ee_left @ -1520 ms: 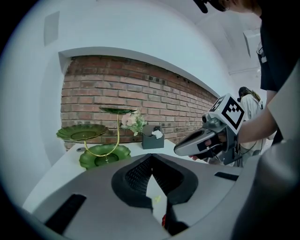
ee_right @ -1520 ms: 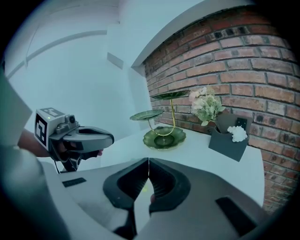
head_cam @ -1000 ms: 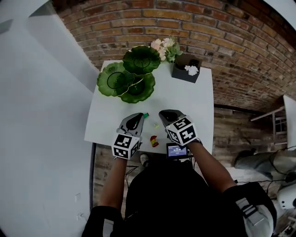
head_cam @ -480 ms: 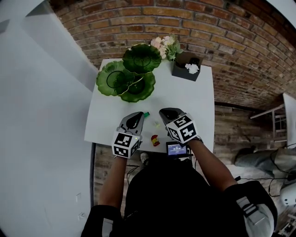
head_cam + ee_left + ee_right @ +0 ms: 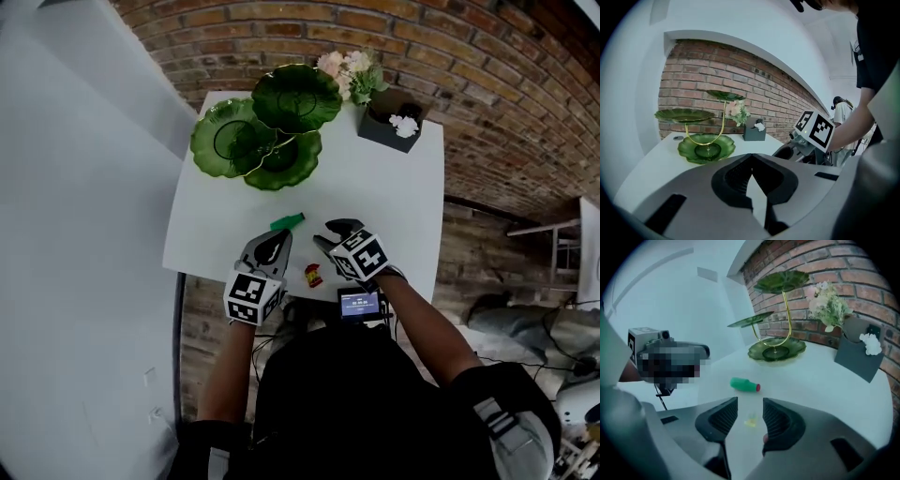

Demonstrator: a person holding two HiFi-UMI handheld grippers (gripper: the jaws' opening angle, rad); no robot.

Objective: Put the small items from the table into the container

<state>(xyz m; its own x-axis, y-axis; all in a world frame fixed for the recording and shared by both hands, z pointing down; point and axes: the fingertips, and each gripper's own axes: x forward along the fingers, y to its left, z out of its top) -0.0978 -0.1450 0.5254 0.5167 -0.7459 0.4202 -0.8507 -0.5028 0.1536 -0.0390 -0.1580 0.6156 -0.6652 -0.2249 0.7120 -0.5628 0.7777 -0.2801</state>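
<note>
Opening, right gripper (image 5: 750,405) jaws frame the tiny yellow piece (image 5: 750,421), lower centre; left gripper (image 5: 751,159) clenched, empty. Closing too high could flick it away.

A white table (image 5: 394,202) stands against a red brick wall (image 5: 469,66), with a plain white wall (image 5: 84,187) along its left side. Brick-patterned floor (image 5: 483,267) shows to its right, where a pale framed stand (image 5: 561,246) sits. The light is soft and even.
</note>
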